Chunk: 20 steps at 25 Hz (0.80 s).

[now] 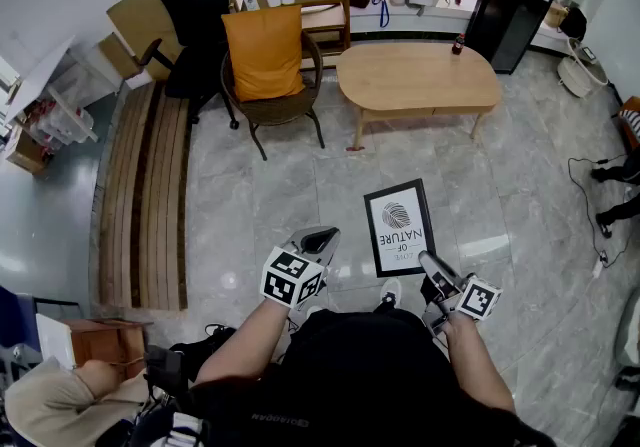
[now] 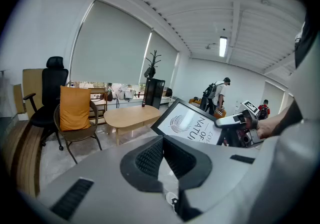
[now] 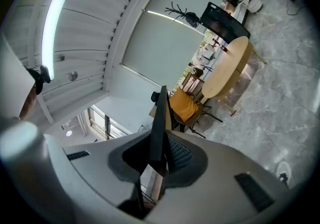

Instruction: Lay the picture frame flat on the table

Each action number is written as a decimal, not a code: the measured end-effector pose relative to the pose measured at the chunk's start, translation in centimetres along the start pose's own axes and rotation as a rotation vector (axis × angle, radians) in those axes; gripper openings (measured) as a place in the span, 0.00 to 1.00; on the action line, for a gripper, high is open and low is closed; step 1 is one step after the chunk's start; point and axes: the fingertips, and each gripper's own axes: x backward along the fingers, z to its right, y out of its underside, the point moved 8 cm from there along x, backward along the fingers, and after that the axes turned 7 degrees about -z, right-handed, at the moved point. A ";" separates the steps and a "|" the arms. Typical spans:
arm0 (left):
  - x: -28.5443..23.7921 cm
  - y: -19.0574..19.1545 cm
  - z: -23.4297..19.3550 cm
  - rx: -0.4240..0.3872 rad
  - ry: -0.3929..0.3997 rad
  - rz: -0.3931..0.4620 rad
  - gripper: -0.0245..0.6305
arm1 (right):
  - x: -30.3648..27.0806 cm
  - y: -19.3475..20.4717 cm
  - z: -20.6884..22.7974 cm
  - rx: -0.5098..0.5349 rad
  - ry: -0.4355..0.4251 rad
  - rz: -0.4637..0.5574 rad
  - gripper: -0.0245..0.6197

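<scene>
A small bottle point(image 1: 458, 45) stands on the oval wooden table point(image 1: 420, 80).

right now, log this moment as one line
right gripper: shut on edge of black rectangular picture frame | left gripper: shut, empty | frame: held above grey floor | not yet on light oval wooden table

Head view: the right tool point(image 1: 432, 265) covers the picture frame's point(image 1: 398, 227) lower corner. Right gripper view: the frame shows edge-on only, its face hidden.
</scene>
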 end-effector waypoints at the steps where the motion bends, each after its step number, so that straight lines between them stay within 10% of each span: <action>1: -0.4 -0.2 0.2 0.003 0.003 -0.001 0.04 | 0.3 -0.4 0.3 -0.005 0.000 0.001 0.11; 20: -10.8 -5.9 4.8 0.007 -0.033 -0.016 0.04 | 5.3 -10.8 6.1 -0.006 -0.097 0.014 0.12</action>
